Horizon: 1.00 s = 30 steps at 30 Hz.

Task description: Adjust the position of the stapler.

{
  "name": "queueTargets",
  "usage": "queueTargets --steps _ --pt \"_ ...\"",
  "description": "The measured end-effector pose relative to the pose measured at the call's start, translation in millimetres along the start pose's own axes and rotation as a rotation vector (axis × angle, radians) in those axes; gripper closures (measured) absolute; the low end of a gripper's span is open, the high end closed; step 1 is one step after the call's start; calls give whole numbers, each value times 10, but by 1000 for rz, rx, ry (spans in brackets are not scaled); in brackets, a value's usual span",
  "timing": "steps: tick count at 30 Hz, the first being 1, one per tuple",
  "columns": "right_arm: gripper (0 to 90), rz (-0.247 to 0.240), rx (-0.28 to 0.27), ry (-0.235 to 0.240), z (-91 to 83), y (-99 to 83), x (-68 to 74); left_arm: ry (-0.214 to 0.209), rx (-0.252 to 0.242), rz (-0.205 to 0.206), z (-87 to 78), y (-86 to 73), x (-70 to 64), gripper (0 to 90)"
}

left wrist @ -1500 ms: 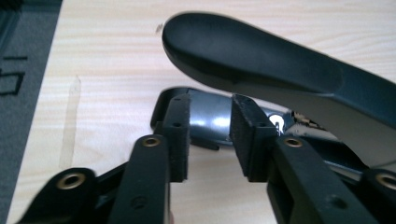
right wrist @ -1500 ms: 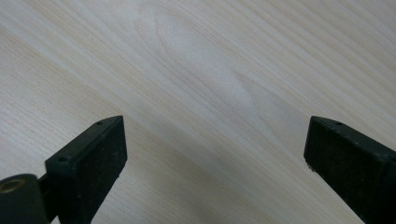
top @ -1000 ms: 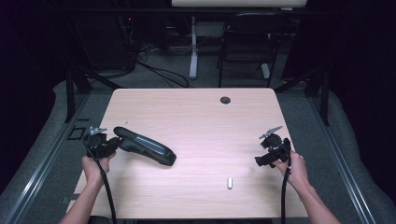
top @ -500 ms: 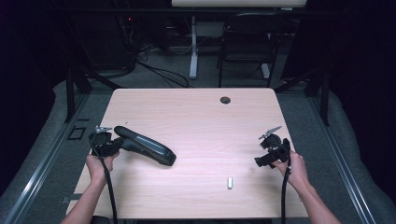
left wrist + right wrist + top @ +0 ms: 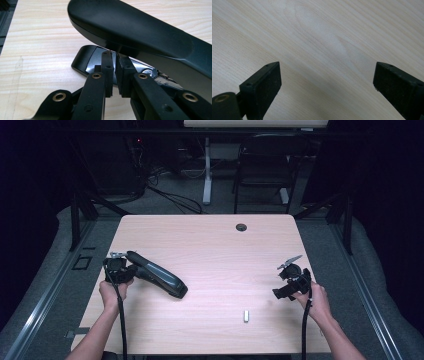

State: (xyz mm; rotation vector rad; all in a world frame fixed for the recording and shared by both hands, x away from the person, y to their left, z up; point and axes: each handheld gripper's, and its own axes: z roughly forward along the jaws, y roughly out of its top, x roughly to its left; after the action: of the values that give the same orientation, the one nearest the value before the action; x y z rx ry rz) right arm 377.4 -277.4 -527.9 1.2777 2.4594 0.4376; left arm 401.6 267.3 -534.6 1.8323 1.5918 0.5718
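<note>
Edged in over the last second with the left gripper toward the rear end of the black stapler, which has kept its place on the table. Seen in the left gripper view with pads drawn almost together, a thin slit between them and nothing visibly pinched, tips tucked just under the stapler's raised top arm and right above its metal base; no telling whether anything there is actually gripped. Judged an early stage: approach to the stapler made, any lifting, opening or loading yet to come. Held much as before with the right gripper, well apart from the stapler, pads spread wide over bare wood. Lying just ahead of those open fingers, untouched, a small pale piece, possibly a strip of staples. Farther off, beyond both sets of fingers, a dark cable hole near the table's far edge.
</note>
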Motion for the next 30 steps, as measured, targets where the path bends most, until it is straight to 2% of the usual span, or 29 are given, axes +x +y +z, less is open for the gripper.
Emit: queueTargets --steps 8,10,14,21,30 --pt "75 -3 6 -4 -7 -1 1 -17 0 3 32 49 -61 851" --pt "74 6 -9 9 9 -6 6 -17 -4 0 41 55 -74 852" --pt "74 -4 3 3 7 0 7 -24 1 2 61 70 -89 855" --pt "73 -16 12 6 16 7 20 -34 12 15 119 100 -148 867" --pt "72 -7 10 20 25 4 18 -60 24 39 185 132 -247 882"
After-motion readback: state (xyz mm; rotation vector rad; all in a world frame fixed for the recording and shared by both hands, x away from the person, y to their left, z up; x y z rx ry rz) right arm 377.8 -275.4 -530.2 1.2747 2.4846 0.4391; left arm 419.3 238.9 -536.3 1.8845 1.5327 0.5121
